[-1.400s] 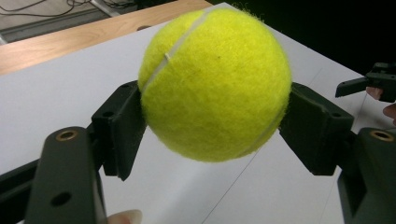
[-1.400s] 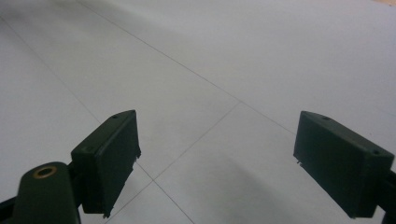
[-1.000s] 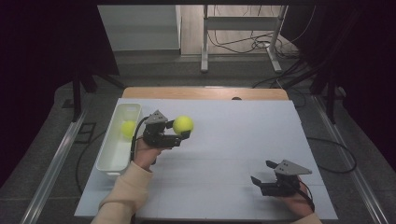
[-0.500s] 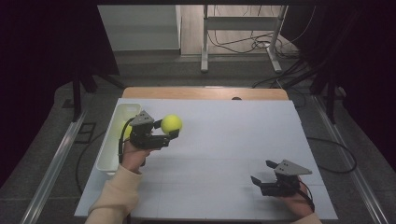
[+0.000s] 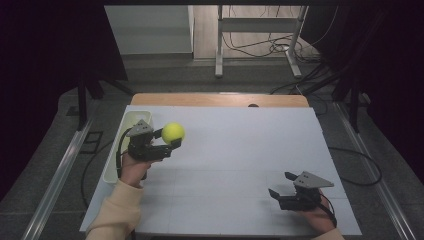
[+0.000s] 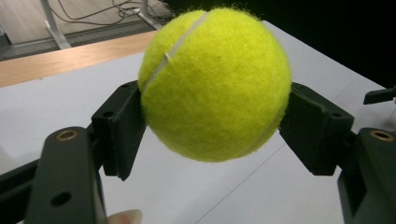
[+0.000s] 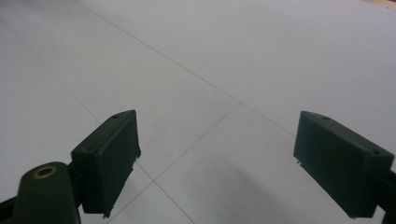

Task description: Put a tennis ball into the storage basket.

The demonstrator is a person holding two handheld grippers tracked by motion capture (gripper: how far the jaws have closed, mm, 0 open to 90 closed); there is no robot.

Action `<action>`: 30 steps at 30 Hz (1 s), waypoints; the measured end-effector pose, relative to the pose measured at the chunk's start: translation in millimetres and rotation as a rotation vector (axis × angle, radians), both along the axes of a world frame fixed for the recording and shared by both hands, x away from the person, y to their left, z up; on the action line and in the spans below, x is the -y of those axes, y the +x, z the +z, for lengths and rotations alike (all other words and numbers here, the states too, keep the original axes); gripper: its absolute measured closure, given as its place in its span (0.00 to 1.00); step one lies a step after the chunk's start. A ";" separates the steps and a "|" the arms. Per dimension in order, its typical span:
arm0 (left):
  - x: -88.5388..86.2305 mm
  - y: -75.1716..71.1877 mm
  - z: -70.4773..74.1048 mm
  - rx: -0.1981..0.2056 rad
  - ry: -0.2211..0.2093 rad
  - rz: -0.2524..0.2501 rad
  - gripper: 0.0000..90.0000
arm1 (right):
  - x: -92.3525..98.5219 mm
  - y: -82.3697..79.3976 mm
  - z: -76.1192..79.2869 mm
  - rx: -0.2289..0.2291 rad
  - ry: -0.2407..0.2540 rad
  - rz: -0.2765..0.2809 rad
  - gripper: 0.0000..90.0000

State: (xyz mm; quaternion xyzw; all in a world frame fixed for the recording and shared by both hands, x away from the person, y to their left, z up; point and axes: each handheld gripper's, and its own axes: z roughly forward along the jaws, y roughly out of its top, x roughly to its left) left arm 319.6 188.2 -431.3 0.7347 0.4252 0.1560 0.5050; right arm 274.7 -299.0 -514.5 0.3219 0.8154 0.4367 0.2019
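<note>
A white table (image 5: 240, 150) carries a white bin (image 5: 119, 150) along its left edge.

the left hand-held gripper (image 5: 172, 141) is matte black, with blocky rectangular pads (image 6: 119, 128) on arms set with brass-coloured rivets, a grey three-cornered plate on top and a black cable trailing behind. the right hand-held gripper (image 5: 281, 185) has the same build. the person's left arm wears a cream long sleeve (image 5: 115, 212).
</note>
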 end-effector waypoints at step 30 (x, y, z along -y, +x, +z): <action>-49.2 -12.2 4.7 0.017 -0.031 0.126 0.30 | -0.5 0.0 -0.4 -0.003 -0.001 0.007 0.16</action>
